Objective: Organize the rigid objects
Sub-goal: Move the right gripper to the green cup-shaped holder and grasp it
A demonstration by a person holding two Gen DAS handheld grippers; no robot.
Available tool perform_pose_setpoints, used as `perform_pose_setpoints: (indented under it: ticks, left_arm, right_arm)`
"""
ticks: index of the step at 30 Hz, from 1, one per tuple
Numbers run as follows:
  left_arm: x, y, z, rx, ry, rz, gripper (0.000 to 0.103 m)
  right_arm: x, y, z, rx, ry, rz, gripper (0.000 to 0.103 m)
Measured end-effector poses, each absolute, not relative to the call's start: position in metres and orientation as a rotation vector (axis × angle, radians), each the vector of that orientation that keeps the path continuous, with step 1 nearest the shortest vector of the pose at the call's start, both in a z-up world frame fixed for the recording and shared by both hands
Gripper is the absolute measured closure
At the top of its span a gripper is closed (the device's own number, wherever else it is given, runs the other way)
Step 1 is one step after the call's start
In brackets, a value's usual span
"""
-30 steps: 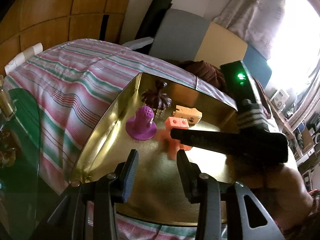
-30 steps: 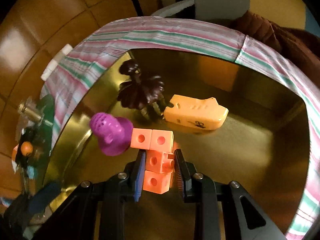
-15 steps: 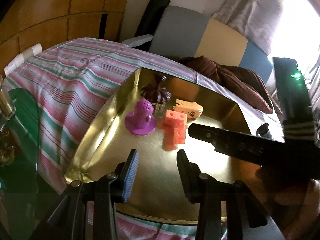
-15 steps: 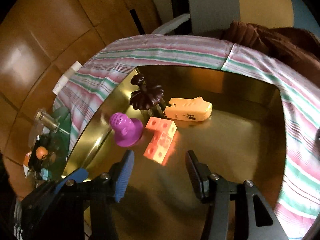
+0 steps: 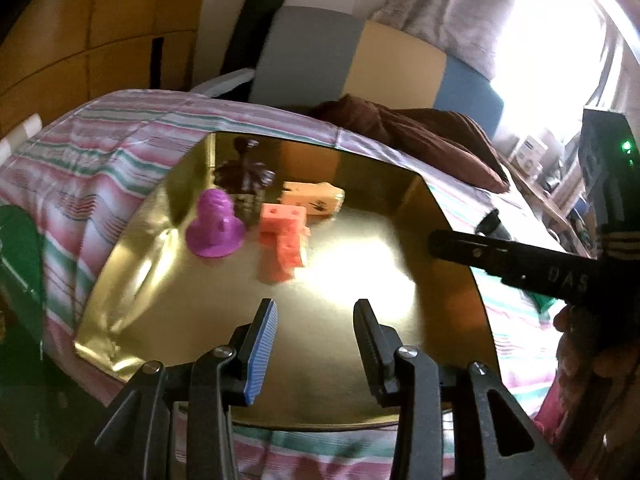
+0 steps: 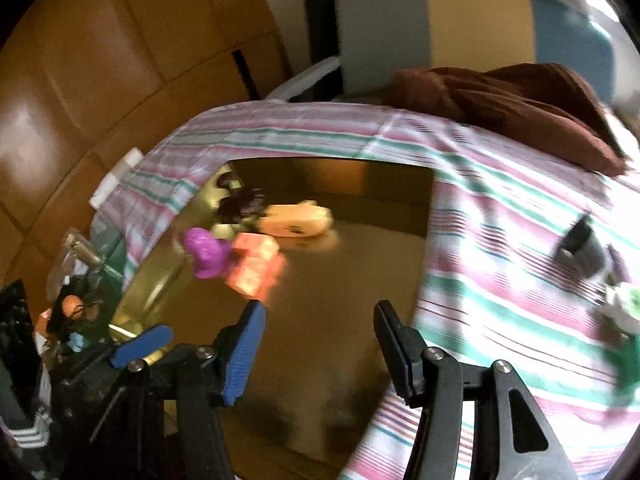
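Note:
A gold tray (image 5: 360, 292) lies on a striped cloth. At its far left stand a purple cone-shaped toy (image 5: 215, 225), an orange block piece (image 5: 283, 246), a yellow-orange toy (image 5: 314, 199) and a dark brown toy (image 5: 244, 174). The same group shows in the right wrist view: purple toy (image 6: 206, 252), orange blocks (image 6: 256, 268), yellow-orange toy (image 6: 296, 220). My left gripper (image 5: 316, 344) is open and empty over the tray's near edge. My right gripper (image 6: 318, 344) is open and empty, drawn back over the tray's near right part; its body (image 5: 516, 264) shows at right in the left wrist view.
A brown cushion (image 6: 512, 108) lies at the cloth's far edge. A small black object (image 6: 580, 248) and a green-white thing (image 6: 624, 308) lie on the cloth right of the tray. A green glass table with clutter (image 6: 76, 300) stands at the left. Wooden panels are behind.
My right gripper opened, let go of the orange block piece in the tray and drew back to the right. My left gripper stayed open and almost still.

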State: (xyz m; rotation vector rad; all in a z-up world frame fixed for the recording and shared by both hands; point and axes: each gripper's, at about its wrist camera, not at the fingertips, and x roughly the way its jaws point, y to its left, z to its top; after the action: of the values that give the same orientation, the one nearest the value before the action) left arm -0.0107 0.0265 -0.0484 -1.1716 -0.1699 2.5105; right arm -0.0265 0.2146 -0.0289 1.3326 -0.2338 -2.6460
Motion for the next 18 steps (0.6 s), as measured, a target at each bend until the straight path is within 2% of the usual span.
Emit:
perform_pose_setpoints:
  ticks: [18]
  left_arm:
    - [0.019,0.072,-0.041,-1.052,0.013,2.41,0.063]
  right_arm:
    - [0.042,0.374,-0.061,1.573,-0.292,-2.881,0.045]
